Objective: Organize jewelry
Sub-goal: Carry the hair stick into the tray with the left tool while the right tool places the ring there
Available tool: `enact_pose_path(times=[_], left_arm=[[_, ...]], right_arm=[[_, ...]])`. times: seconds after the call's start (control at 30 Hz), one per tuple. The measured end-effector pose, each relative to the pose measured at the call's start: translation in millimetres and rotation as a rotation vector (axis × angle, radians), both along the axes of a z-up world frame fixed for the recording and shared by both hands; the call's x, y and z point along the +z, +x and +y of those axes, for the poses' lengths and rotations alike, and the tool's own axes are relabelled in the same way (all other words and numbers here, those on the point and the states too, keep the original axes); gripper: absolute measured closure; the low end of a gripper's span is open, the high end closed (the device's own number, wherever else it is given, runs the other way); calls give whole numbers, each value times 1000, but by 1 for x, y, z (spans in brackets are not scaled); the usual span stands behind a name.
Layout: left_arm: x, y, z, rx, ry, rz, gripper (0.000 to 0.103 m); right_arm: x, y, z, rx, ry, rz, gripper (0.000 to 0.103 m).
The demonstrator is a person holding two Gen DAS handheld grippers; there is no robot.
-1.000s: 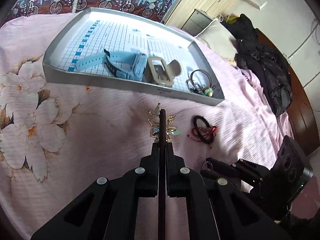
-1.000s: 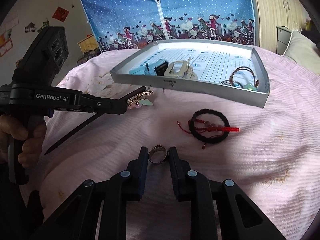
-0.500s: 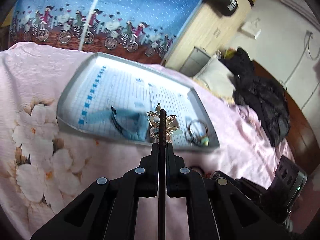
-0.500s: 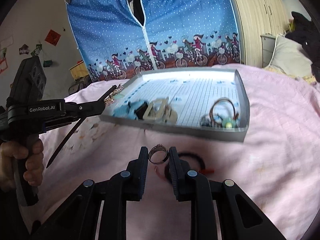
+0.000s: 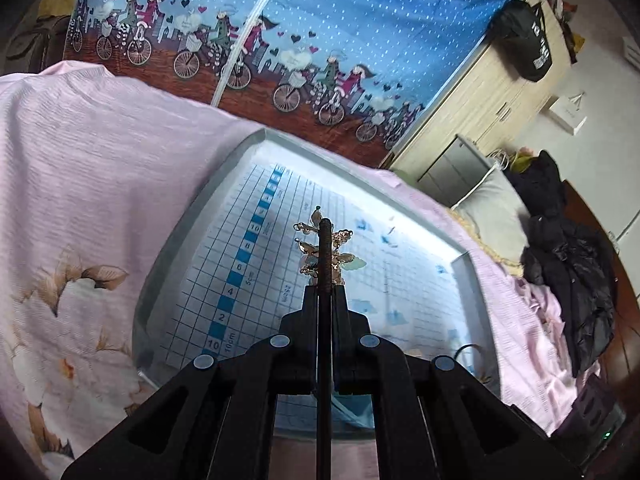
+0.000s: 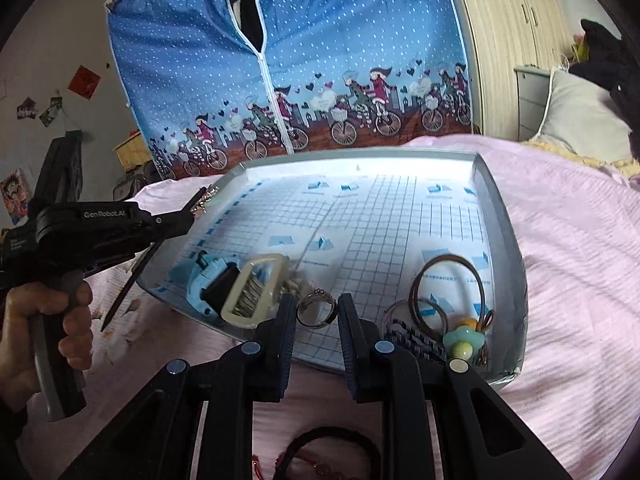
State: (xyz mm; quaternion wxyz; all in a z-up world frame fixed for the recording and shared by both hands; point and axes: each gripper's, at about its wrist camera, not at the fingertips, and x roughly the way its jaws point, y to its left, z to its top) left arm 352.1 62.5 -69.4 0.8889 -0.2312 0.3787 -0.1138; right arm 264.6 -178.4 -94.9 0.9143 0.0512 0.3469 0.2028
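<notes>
Where pink bedspread (image 6: 568,264) lies, tray (image 6: 506,240); blue curtain (image 6: 320,40)

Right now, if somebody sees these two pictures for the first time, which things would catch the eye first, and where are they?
The left gripper is shut on a dark hairpin with gold butterfly ornaments, held above the shallow grey tray with a blue grid lining. The right gripper holds a small silver ring between its jaws at the tray's near edge. Behind the pink bedspread hangs a bright blue dotted cover printed with cyclists.
</notes>
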Motion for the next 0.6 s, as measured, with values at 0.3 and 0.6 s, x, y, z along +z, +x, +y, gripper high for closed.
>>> enact_pose_path(times=[0.3, 0.6], left_arm=[[-18, 4, -8, -39, 35, 57, 99], [-12, 3, -19, -45, 103, 71, 91]], right_arm=[[-7, 0, -1, -19, -20, 34, 82], [-7, 1, -1, -16, -10, 34, 77]])
